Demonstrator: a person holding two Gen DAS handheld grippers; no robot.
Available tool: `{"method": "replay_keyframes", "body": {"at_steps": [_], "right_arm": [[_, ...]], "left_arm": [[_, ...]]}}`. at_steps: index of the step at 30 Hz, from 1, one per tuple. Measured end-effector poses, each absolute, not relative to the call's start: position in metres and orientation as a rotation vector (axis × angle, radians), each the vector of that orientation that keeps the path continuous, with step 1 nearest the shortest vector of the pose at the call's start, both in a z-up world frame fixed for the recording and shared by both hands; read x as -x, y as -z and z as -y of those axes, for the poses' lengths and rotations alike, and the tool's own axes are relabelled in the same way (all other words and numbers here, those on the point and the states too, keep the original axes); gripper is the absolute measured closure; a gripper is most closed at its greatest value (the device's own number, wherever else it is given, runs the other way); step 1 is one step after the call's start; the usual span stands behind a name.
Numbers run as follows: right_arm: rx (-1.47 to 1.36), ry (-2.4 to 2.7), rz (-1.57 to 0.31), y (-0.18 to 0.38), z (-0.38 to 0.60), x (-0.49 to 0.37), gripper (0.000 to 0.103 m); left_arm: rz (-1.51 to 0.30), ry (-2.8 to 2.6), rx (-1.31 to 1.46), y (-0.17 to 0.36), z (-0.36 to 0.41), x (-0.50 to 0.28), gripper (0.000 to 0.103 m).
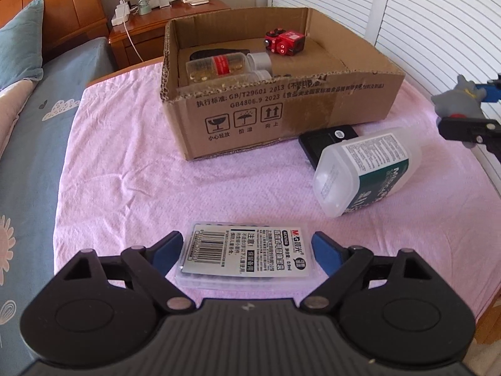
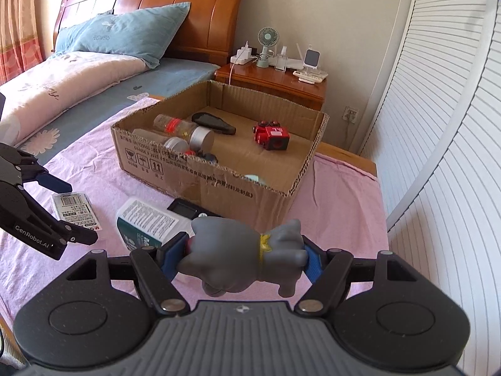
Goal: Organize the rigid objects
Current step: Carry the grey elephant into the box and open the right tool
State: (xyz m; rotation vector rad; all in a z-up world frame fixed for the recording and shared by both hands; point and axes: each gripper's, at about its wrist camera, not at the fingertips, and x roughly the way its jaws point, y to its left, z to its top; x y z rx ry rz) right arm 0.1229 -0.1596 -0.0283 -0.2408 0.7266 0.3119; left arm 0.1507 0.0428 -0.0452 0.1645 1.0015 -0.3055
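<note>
Pink cloth (image 1: 131, 188) covers the surface before you, with the cardboard box (image 1: 281, 116) at upper centre holding a red toy (image 1: 283, 43) and small bottles (image 1: 219, 65). Your left gripper (image 1: 247, 249) is spread around the clear refill case (image 1: 244, 255), pads not touching it. Your right gripper (image 2: 242, 258) pinches the grey figurine (image 2: 244, 258), lifted at lower centre. Right of the case lies a white bottle (image 1: 360, 172).

R gripper (image 2: 242, 261) clamps grey toy figure (image 2: 247, 260) sideways btwn blue fingers (image 2: 170, 258), above pink cloth (image 2: 341, 194), near cardboard box (image 2: 238, 188).
</note>
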Motion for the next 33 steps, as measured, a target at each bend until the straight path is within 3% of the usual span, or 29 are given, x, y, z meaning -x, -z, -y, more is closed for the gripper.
{"method": "replay_keyframes", "body": {"at_steps": [12, 23, 25, 27, 33], "right_arm": [[0.236, -0.334, -0.648, 0.000, 0.146, -0.195, 0.025], [0.197, -0.314, -0.772, 0.035, 0.128, -0.280, 0.025], [0.195, -0.318, -0.776, 0.040, 0.127, -0.286, 0.019], [0.186, -0.319, -0.765, 0.041, 0.129, -0.288, 0.000], [0.113, -0.300, -0.750, 0.022, 0.144, -0.268, 0.000]], "left_arm": [[-0.944, 0.324, -0.152, 0.005, -0.052, -0.159, 0.015], [-0.870, 0.346, -0.199, -0.016, -0.039, -0.186, 0.015], [-0.859, 0.345, -0.207, -0.018, -0.037, -0.191, 0.015], [-0.850, 0.352, -0.212, -0.020, -0.033, -0.196, 0.015], [-0.831, 0.355, -0.224, -0.027, -0.022, -0.214, 0.015]]}}
